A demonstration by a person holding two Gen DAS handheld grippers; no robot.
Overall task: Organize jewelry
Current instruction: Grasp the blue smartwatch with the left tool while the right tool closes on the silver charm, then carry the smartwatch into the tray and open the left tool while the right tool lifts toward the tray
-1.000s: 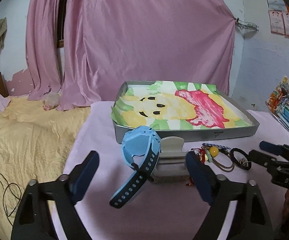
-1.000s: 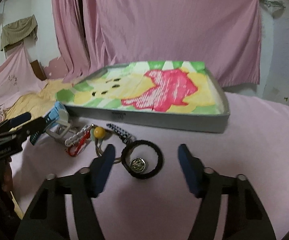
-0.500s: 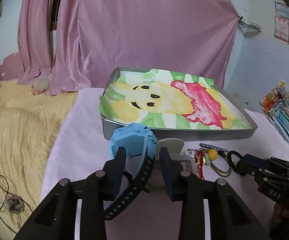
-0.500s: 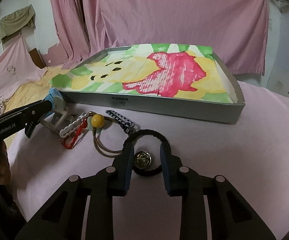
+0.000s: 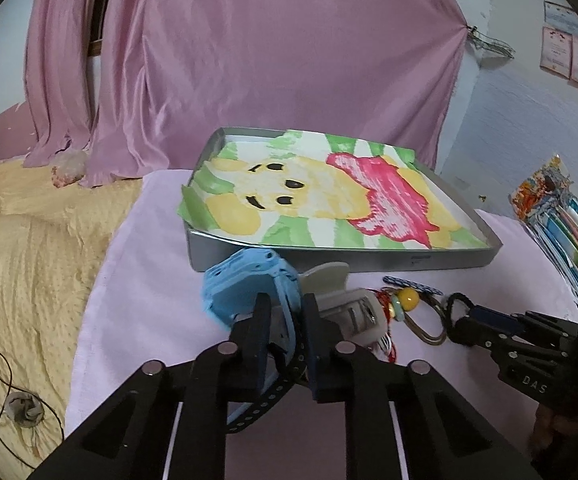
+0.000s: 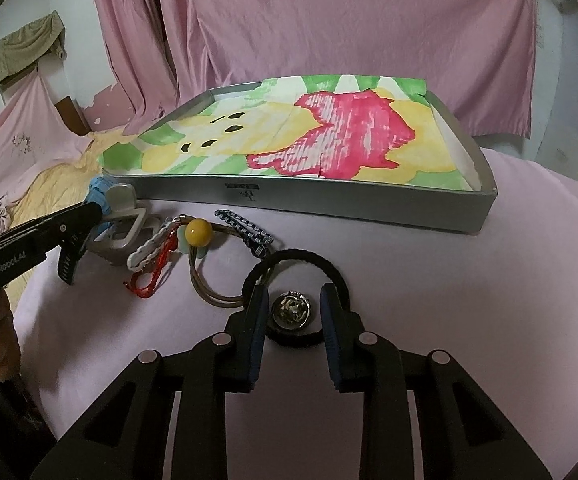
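Two grips just closed: a second ago both sets of fingers were spread wide over the pile, now both have come in on items. The left gripper (image 5: 285,316) is pinched on the strap of the blue watch (image 5: 249,284), which sits just in front of the tray (image 5: 449,262) and looks blurred, so likely lifting already. The right gripper (image 6: 294,312) has narrowed round the near side of the black hair tie (image 6: 301,258) with its metal charm (image 6: 291,309) between the fingers; contact on both pads isn't clear, so I'd call it closing, not a confirmed grasp. Meaning: both hands are at the pick stage, nothing is in the tray yet, and its drawing-lined floor (image 6: 329,136) is bare. Count on the pink cloth (image 6: 489,280): one blue watch, one grey hair claw (image 6: 123,236), one white braided bracelet (image 6: 149,250), one red cord bracelet (image 6: 153,280), one tan elastic with a yellow bead (image 6: 198,232), one dark patterned band (image 6: 245,230), one black hair tie. Seven pieces, one tray. The middle items overlap, so lifting either end piece could drag its neighbours.
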